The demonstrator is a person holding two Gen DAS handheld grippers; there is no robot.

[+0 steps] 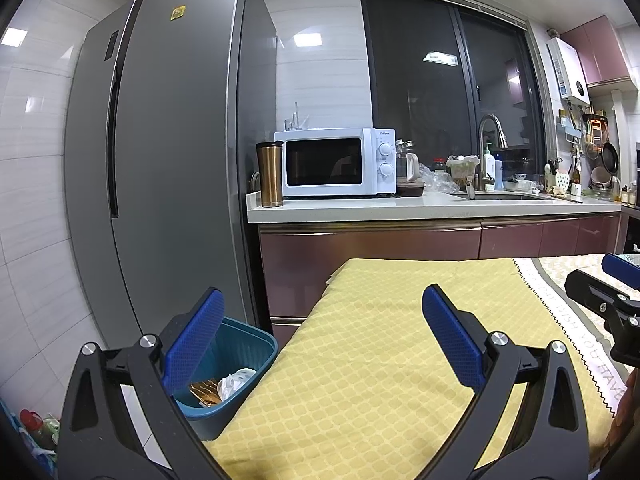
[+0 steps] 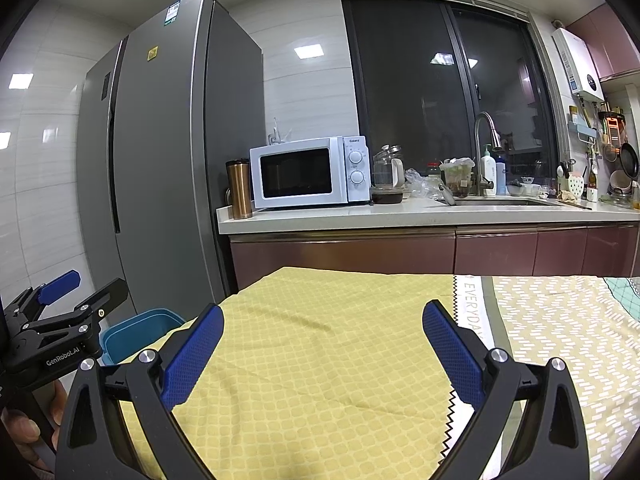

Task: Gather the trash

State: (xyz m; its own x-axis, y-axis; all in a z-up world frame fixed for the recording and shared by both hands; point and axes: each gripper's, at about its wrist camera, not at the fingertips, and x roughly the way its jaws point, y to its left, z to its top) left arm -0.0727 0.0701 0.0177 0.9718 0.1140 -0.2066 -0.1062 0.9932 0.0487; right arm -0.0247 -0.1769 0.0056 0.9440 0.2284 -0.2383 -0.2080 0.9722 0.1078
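Observation:
A teal trash bin (image 1: 240,356) stands on the floor at the table's left edge; it holds a white crumpled item (image 1: 236,382) and a brown wrapper (image 1: 206,392). It also shows in the right wrist view (image 2: 136,330). My left gripper (image 1: 322,320) is open and empty, above the yellow cloth (image 1: 380,360) beside the bin. My right gripper (image 2: 322,336) is open and empty over the yellow cloth (image 2: 320,360). Each gripper shows in the other's view: the right one (image 1: 616,280), the left one (image 2: 60,292). No loose trash shows on the table.
A grey fridge (image 1: 168,160) stands left behind the bin. A counter (image 1: 400,206) behind the table carries a microwave (image 1: 336,162), a copper tumbler (image 1: 270,174) and a sink with faucet (image 1: 490,148). A patterned cloth (image 2: 560,340) covers the table's right part.

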